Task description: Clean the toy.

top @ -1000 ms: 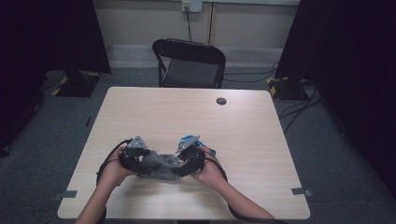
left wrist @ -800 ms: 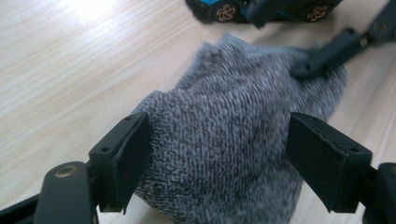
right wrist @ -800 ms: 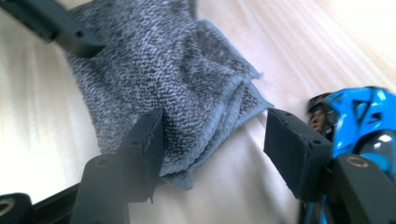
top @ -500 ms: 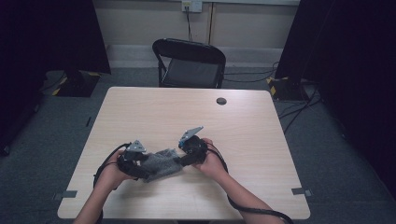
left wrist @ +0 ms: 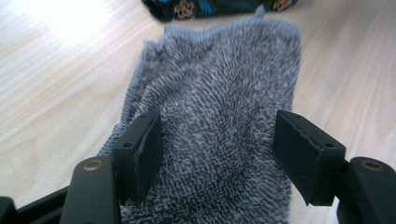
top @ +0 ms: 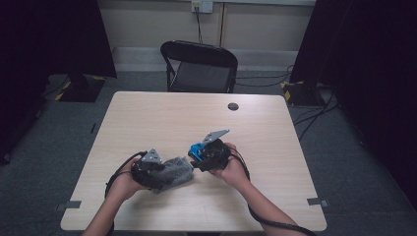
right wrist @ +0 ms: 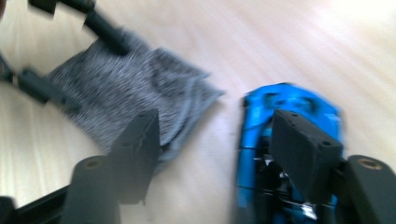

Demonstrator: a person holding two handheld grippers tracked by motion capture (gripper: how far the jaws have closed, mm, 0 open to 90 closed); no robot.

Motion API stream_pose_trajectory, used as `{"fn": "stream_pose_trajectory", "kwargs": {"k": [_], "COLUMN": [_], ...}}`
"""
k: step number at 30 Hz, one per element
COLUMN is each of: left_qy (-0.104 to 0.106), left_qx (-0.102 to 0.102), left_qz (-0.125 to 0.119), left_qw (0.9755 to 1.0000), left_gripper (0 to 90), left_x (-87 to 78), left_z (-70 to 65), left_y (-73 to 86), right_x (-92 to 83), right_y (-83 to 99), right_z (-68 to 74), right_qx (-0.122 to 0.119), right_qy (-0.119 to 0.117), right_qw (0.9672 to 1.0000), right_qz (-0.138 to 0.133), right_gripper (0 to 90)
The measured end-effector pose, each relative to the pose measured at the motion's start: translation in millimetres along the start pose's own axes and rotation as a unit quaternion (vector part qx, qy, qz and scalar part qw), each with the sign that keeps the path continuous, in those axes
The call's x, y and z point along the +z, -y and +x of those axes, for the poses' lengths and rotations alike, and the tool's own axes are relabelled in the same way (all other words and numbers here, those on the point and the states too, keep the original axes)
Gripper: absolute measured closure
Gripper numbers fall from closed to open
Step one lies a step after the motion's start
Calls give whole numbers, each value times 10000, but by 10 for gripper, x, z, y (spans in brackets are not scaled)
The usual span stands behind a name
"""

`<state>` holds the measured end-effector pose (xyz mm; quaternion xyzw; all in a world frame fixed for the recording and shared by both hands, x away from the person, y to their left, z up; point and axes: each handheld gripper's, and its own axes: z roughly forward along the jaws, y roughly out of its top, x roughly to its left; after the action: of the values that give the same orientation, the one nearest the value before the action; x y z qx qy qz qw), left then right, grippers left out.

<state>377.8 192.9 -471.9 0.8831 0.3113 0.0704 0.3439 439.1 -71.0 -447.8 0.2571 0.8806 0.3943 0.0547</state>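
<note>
A grey fluffy cloth (top: 178, 170) (left wrist: 219, 84) lies flat on the light wooden table (top: 196, 118), near the front edge. My left gripper (top: 163, 175) (left wrist: 217, 140) reaches over it from the left. Its jaws have just been closing and stand on either side of the cloth without pinching it. My right gripper (top: 197, 160) (right wrist: 215, 135) hovers just right of the cloth. Its jaws have just been opening and hold nothing. One jaw is over the cloth's corner (right wrist: 187, 100). A blue and black object (top: 195, 149) (right wrist: 280, 100) shows behind the other jaw.
A small dark round disc (top: 233, 106) sits near the table's far edge. A black folding chair (top: 201, 69) stands behind the table. Dark curtains hang at both sides, and cables run across the floor at the right.
The right hand has drawn away from the cloth, up and to the right, and its grey plate now tilts upward. The left hand and the cloth stay where they were.
</note>
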Motion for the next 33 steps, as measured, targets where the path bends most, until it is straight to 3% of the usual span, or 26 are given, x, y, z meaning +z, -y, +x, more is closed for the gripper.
{"fn": "stream_pose_trajectory", "kwargs": {"k": [6,10,13,23,27,33], "left_qy": [-87,-175,-176,-258,-288,-293], "left_qx": [85,172,147,113,123,69], "left_qz": [102,96,89,28,1,-12], "left_qw": [9999,9997,9997,9996,9995,9995], "left_gripper": [381,382,386,394,385,359], "left_x": [69,83,81,89,95,99], "left_z": [-6,-34,-36,-59,-71,-80], "left_y": [37,46,56,73,80,84], "right_x": [-49,30,73,230,298,364], "right_y": [33,86,113,180,202,224], "right_z": [-201,-277,-318,-323,-291,-287], "right_qx": [147,72,255,228,86,211], "right_qy": [309,377,383,475,599,568], "right_qw": [9994,9990,9987,9975,9965,9961], "right_qz": [-48,247,212,477,575,646], "right_gripper": [175,175,175,154,159,193]}}
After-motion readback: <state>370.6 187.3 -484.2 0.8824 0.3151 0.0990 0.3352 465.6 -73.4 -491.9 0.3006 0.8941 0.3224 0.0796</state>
